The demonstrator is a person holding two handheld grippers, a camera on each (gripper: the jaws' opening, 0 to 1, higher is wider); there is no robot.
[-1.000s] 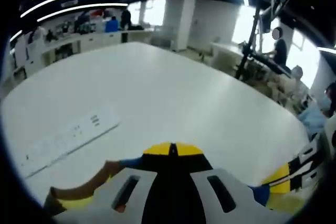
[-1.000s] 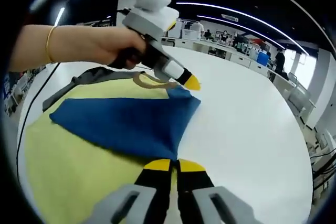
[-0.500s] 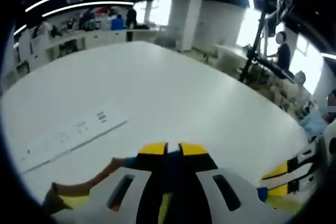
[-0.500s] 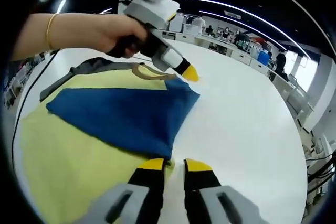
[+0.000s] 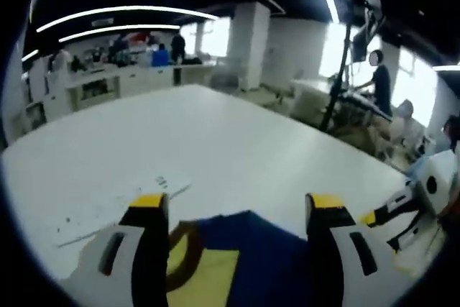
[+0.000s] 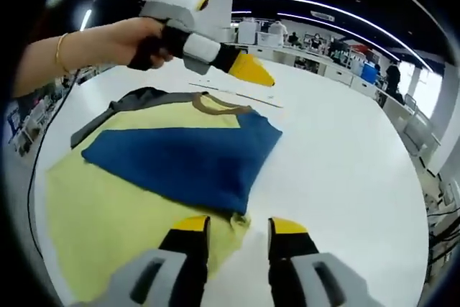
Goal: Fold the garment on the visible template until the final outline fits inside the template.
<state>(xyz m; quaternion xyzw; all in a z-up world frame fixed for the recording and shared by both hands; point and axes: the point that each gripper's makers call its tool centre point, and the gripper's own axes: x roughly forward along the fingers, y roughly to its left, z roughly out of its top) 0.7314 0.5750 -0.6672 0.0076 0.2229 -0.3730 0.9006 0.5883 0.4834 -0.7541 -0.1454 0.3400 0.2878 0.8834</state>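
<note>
The garment (image 6: 122, 206) lies flat on the white table (image 6: 345, 170). It is yellow, with a blue panel (image 6: 187, 159) folded across it, a brown collar (image 6: 215, 102) and a grey sleeve (image 6: 122, 106). My left gripper (image 5: 236, 206) is open, its jaws wide apart above the blue corner (image 5: 266, 249) and the collar (image 5: 180, 242). In the right gripper view a hand holds the left gripper (image 6: 251, 70) clear above the collar end. My right gripper (image 6: 238, 226) is open at the blue panel's near corner, with nothing between its jaws.
A long white strip (image 6: 237, 95) lies on the table just beyond the collar, also the strip (image 5: 122, 210) in the left gripper view. The right gripper (image 5: 392, 217) enters from the right there. Desks and people stand far behind.
Both grippers went from shut to open. The left one let go of the blue fold and rose above the collar. The right one's jaws spread apart at the fold's near corner.
</note>
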